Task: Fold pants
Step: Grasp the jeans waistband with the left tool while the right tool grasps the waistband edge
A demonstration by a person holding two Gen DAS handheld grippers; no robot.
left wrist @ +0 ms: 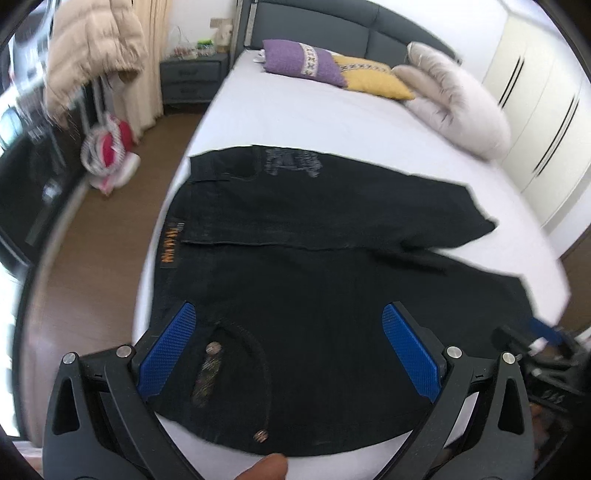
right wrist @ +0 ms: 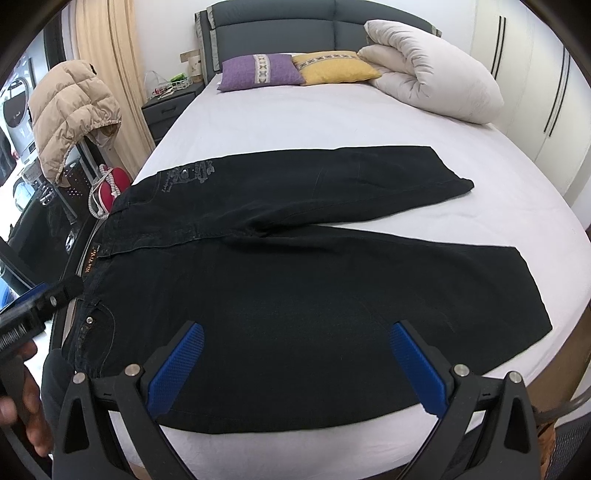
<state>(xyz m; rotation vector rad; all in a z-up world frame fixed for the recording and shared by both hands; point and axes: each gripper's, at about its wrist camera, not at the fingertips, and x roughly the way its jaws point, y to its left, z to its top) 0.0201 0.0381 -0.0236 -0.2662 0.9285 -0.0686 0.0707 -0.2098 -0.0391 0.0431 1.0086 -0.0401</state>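
Pants of black denim [right wrist: 295, 280] lie spread flat across the near part of a wide bed with a white sheet [right wrist: 295, 122], waistband toward nine o'clock and the two legs splayed toward three o'clock, the far leg angling to two o'clock; a bulky folded off-white duvet [right wrist: 432, 62] sits at one o'clock by the grey padded headboard [right wrist: 314, 22]; a beige puffer jacket [right wrist: 70, 118] hangs at ten o'clock off the bed; a purple cushion [right wrist: 258, 72] and a yellow cushion [right wrist: 334, 66] rest side by side at twelve o'clock; the left gripper [left wrist: 291, 350], blue-padded fingers spread wide and clasping nothing, hovers over the waist end near the studded pocket [left wrist: 208, 373]; the right gripper [right wrist: 295, 365], jaws likewise wide apart and empty, hangs over the near leg at six o'clock.
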